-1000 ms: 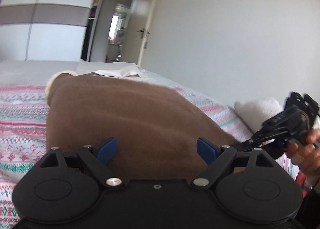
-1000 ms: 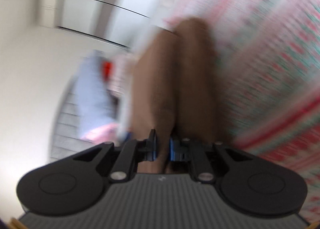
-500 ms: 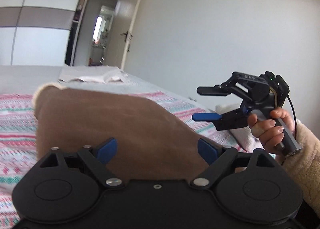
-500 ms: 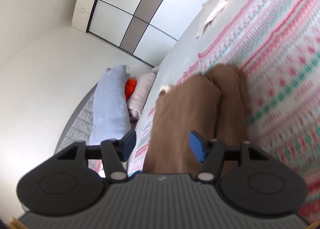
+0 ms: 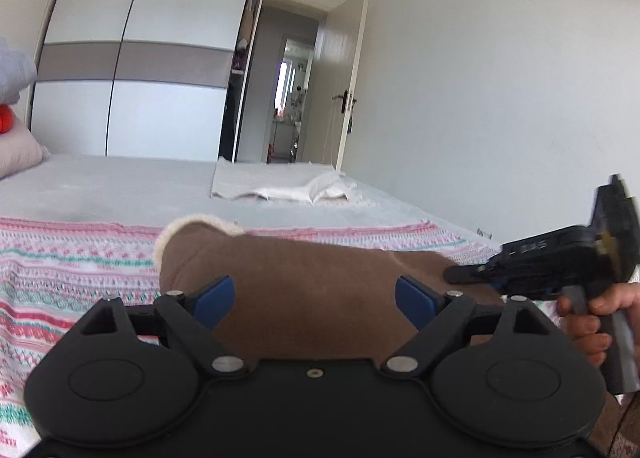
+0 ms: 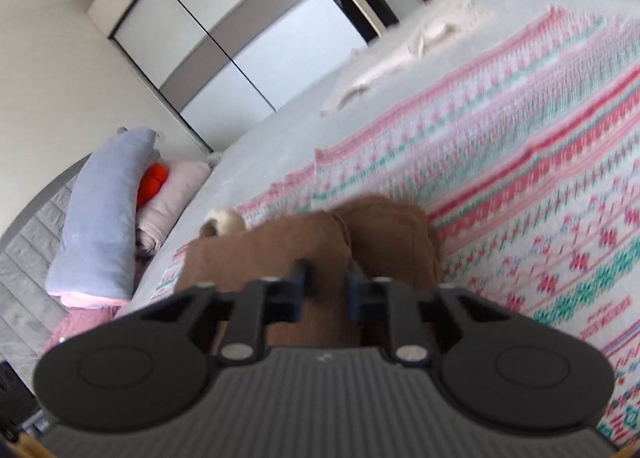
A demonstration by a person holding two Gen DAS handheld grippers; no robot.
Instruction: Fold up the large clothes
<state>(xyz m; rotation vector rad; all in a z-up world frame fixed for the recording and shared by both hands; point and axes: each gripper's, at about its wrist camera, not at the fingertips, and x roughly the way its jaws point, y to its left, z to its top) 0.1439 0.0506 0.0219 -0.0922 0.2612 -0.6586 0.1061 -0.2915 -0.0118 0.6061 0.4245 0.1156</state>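
A brown fleece garment with a cream lining lies folded on the patterned pink, white and green bedspread. My left gripper is open and empty just above its near edge. In the right wrist view the garment shows as two brown folds. My right gripper hovers over them with its jaws narrowly apart and nothing between them. It also shows in the left wrist view, low at the garment's right edge.
A cream cloth lies crumpled on the grey sheet farther back. Pillows and an orange item are stacked at the headboard. A wardrobe and an open door stand beyond the bed.
My right gripper opened after letting the garment go, then narrowed its jaws and dropped back to the garment's right edge. My left gripper stayed open and tilted up slightly.
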